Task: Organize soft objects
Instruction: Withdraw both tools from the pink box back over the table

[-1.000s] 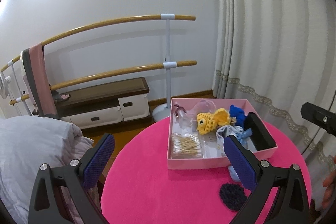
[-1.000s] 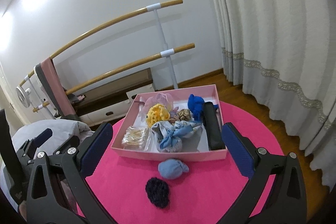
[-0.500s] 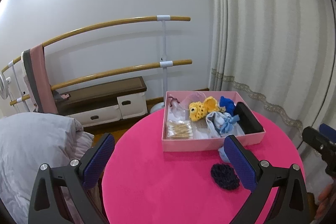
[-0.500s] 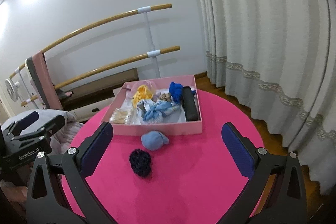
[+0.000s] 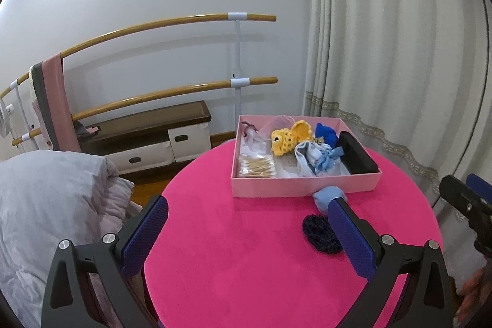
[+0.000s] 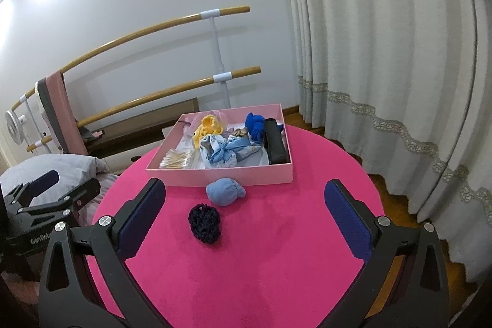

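A pink box (image 6: pixel 233 171) (image 5: pixel 301 186) stands at the far side of a round pink table (image 6: pixel 261 251) (image 5: pixel 246 251). Inside it lie a yellow crochet toy (image 5: pixel 289 139) (image 6: pixel 209 126), a light blue cloth bundle (image 6: pixel 227 149) (image 5: pixel 316 157), a royal blue soft piece (image 6: pixel 255 125) (image 5: pixel 327 133), cotton swabs (image 6: pixel 178 159) (image 5: pixel 256 166) and a black case (image 6: pixel 276 143) (image 5: pixel 356 154). In front of the box lie a pale blue soft ball (image 6: pixel 224 192) (image 5: pixel 329 195) and a dark navy crochet piece (image 6: pixel 204 223) (image 5: pixel 319 232). My right gripper (image 6: pixel 244 215) is open, short of both. My left gripper (image 5: pixel 247 235) is open over bare table.
Cream curtains (image 6: pixel 384 66) hang to the right of the table. Wooden ballet bars (image 5: pixel 172 23) and a low cabinet (image 5: pixel 147 140) stand behind it. A grey quilt (image 5: pixel 46 205) lies left of the table. A person's hand (image 5: pixel 473 291) shows at the lower right.
Both grippers have pulled back from the box and stayed open. The two loose soft pieces and the box now lie farther ahead, with more bare table in front.
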`<control>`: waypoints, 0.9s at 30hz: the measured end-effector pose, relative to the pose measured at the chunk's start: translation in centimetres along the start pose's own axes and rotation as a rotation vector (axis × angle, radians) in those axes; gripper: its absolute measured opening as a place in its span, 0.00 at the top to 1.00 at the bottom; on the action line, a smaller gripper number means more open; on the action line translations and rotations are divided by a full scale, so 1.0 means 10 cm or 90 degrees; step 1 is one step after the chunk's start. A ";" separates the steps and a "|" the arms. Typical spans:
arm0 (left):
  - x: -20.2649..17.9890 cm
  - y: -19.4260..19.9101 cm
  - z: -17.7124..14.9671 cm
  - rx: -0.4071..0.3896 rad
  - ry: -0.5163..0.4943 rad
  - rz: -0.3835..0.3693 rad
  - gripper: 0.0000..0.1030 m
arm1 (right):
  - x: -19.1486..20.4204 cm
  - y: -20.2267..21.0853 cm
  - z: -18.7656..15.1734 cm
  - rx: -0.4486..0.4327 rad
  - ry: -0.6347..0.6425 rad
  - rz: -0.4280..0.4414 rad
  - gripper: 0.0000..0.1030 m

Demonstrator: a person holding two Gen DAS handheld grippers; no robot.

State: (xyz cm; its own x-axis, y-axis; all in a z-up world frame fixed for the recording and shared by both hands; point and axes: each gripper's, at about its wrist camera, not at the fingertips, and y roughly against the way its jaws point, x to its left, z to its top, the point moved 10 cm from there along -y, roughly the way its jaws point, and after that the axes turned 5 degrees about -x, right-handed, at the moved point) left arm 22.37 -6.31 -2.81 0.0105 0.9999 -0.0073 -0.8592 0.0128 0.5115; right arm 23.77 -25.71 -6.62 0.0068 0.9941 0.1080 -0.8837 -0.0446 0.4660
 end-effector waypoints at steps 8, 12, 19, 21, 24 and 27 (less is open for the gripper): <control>-0.05 0.05 -0.04 0.003 -0.006 -0.006 0.00 | -0.04 0.02 0.00 -0.001 -0.004 -0.002 0.00; -0.08 0.04 -0.06 0.006 -0.008 -0.009 0.00 | -0.07 0.02 -0.01 0.001 -0.007 -0.004 0.00; -0.08 -0.03 -0.11 0.020 -0.006 -0.011 0.00 | -0.13 -0.05 -0.08 0.014 -0.015 -0.003 0.00; -0.08 -0.07 -0.14 0.027 -0.003 -0.012 0.00 | -0.15 -0.08 -0.10 0.019 -0.017 -0.004 0.00; -0.11 -0.15 -0.19 0.040 -0.003 -0.016 0.00 | -0.19 -0.13 -0.14 0.027 -0.021 -0.006 0.00; -0.17 -0.27 -0.24 0.053 -0.009 -0.024 0.00 | -0.24 -0.18 -0.18 0.034 -0.025 -0.010 0.00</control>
State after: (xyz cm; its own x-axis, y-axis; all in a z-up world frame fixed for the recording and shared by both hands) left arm 23.40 -8.04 -6.24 0.0492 0.9987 -0.0156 -0.8123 0.0491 0.5811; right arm 24.50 -27.81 -9.27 0.0397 0.9902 0.1339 -0.8568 -0.0352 0.5145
